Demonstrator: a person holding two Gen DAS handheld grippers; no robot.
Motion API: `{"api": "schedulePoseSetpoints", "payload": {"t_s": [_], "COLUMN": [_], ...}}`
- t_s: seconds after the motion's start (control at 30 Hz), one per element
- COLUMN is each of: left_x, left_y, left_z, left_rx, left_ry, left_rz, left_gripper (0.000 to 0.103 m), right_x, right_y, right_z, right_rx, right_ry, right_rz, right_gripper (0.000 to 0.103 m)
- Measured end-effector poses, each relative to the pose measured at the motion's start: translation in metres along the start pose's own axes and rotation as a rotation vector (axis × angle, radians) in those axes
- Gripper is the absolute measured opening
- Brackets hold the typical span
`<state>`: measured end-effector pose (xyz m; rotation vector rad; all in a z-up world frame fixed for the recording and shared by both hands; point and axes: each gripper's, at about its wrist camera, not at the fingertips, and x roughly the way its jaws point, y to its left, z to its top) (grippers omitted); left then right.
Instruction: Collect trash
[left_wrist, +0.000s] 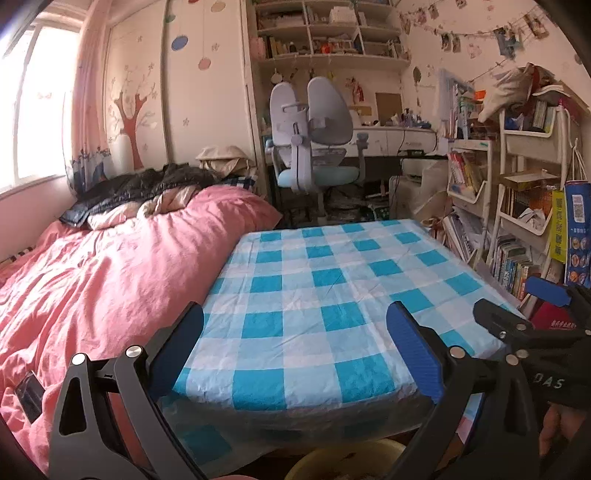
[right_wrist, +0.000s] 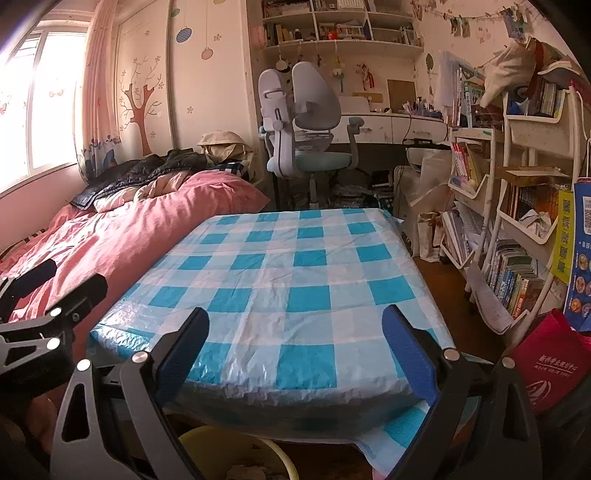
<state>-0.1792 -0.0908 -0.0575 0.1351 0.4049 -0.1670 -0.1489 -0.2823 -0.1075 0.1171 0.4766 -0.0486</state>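
A table under a blue and white checked cloth (left_wrist: 321, 295) (right_wrist: 295, 280) fills the middle of both views, and I see no trash on its top. My left gripper (left_wrist: 295, 332) hovers at the near edge, open and holding nothing. My right gripper (right_wrist: 295, 336) stands beside it to the right, also open and holding nothing. Each gripper shows in the other's view: the right gripper (left_wrist: 517, 306) at the right edge, the left gripper (right_wrist: 55, 280) at the left edge. A yellow bin rim (right_wrist: 236, 435) (left_wrist: 347, 454) sits below the near table edge, with something pale inside.
A bed with a pink duvet (left_wrist: 103, 280) (right_wrist: 122, 236) touches the table's left side. A swivel chair (left_wrist: 314, 140) and a desk (left_wrist: 399, 136) stand behind. Crowded bookshelves (right_wrist: 517, 221) line the right, with a red bag (right_wrist: 546, 365) on the floor.
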Motion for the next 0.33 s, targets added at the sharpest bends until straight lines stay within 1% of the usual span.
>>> {"api": "schedulePoseSetpoints", "payload": {"t_s": [0.13, 0.2, 0.23, 0.33], "left_x": [0.015, 0.029, 0.038, 0.057], "left_y": [0.013, 0.020, 0.024, 0.035], "left_z": [0.013, 0.022, 0.027, 0.037], "left_rx": [-0.039, -0.045, -0.043, -0.060], "left_ry": [0.020, 0.058, 0.078, 0.094], "left_rz": [0.007, -0.004, 0.001, 0.028], "left_gripper": [0.096, 0.096, 0.096, 0.096], "right_x": [0.014, 0.025, 0.033, 0.056], "right_y": [-0.003, -0.005, -0.006, -0.010], "right_z": [0.012, 0.018, 0.022, 0.032], "right_rx": [0.009, 0.004, 0.002, 0.005], "right_ry": [0.016, 0.035, 0.049, 0.086], "right_rz": [0.004, 0.001, 0.003, -0.006], "right_gripper": [0.093, 0.095, 0.095, 0.095]}}
